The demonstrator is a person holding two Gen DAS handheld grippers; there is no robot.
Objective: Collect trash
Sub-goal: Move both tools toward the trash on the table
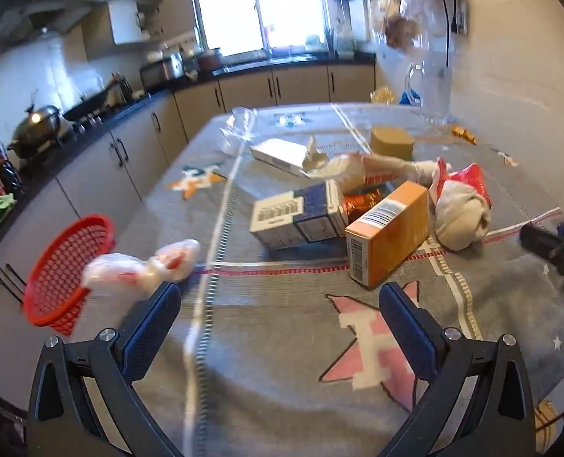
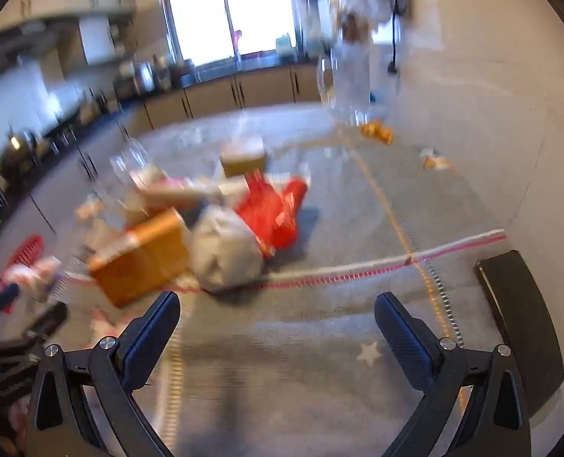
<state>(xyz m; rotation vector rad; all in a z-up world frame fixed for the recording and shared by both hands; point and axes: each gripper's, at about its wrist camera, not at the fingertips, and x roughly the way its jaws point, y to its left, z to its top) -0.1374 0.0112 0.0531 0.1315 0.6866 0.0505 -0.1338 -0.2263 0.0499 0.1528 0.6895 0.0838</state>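
Note:
A pile of trash lies mid-table: an orange carton (image 1: 388, 228), a blue-and-white carton (image 1: 295, 215), a white crumpled wad (image 1: 460, 211) against a red wrapper (image 1: 468, 179), a white box (image 1: 282, 154) and a tan box (image 1: 391, 141). A crumpled clear wrapper (image 1: 141, 268) is blurred just beyond my left gripper's left fingertip (image 1: 167, 295), in front of a red mesh basket (image 1: 66, 270) at the table's left edge. My left gripper (image 1: 283, 297) is open and empty. My right gripper (image 2: 278, 306) is open and empty, short of the blurred orange carton (image 2: 141, 259) and white wad (image 2: 224, 253).
A grey patterned tablecloth (image 1: 282, 342) covers the table. A clear jug (image 1: 430, 87) stands at the far right by the wall. Kitchen counters with pots run along the left and back. A dark chair back (image 2: 521, 323) is at the right. The right gripper's tip (image 1: 552, 245) shows at the left view's right edge.

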